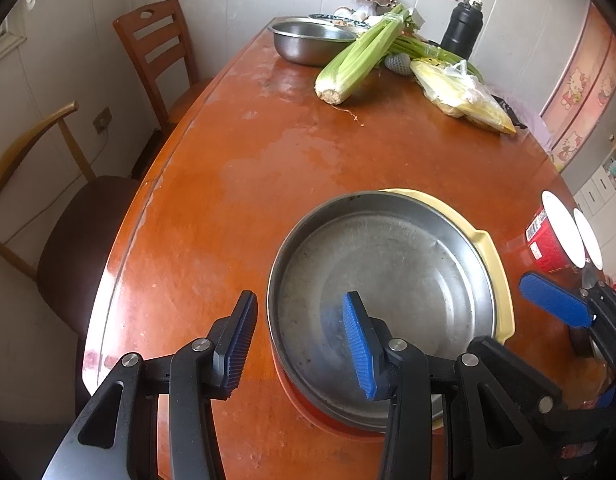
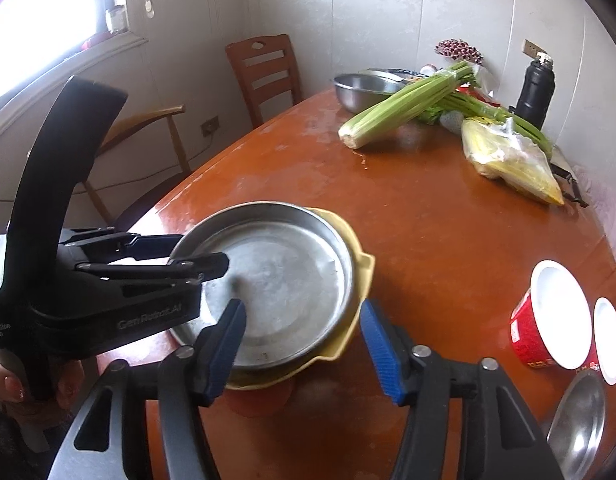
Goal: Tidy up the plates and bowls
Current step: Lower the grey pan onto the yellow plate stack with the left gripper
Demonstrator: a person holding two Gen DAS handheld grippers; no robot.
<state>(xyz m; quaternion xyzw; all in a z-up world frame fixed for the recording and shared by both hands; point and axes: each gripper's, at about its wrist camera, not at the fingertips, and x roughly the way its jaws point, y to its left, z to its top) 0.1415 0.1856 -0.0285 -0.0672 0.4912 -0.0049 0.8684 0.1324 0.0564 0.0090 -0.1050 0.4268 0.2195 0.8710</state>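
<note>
- Where the wooden table (image 1: 268,152) curves toward its near edge, a shallow steel pan (image 1: 381,256) sits stacked on a pale yellow plate (image 1: 492,256), with something red-orange showing beneath both at the front.
- The left gripper (image 1: 304,340) straddles the pan's near-left rim: one blue pad inside the pan, the other outside over the tabletop, the jaws spread with visible space on either side of the rim.
- The right gripper (image 2: 304,354) hangs over the near-right edge of the stack, one finger above the pan, the other beyond the yellow plate's rim, jaws apart and gripping nothing.
- To the right stand a red paper bowl (image 2: 547,320) with a white inside and a smaller white-rimmed one (image 2: 609,340) just beside it; a steel dish (image 2: 579,424) lies nearer the table's edge.
- At the far end are a steel bowl (image 1: 308,42), celery (image 1: 359,56), a plastic bag of yellow food (image 1: 463,96) and a black flask (image 1: 463,28).
- A hand (image 2: 12,388) holds the left gripper's handle.
</note>
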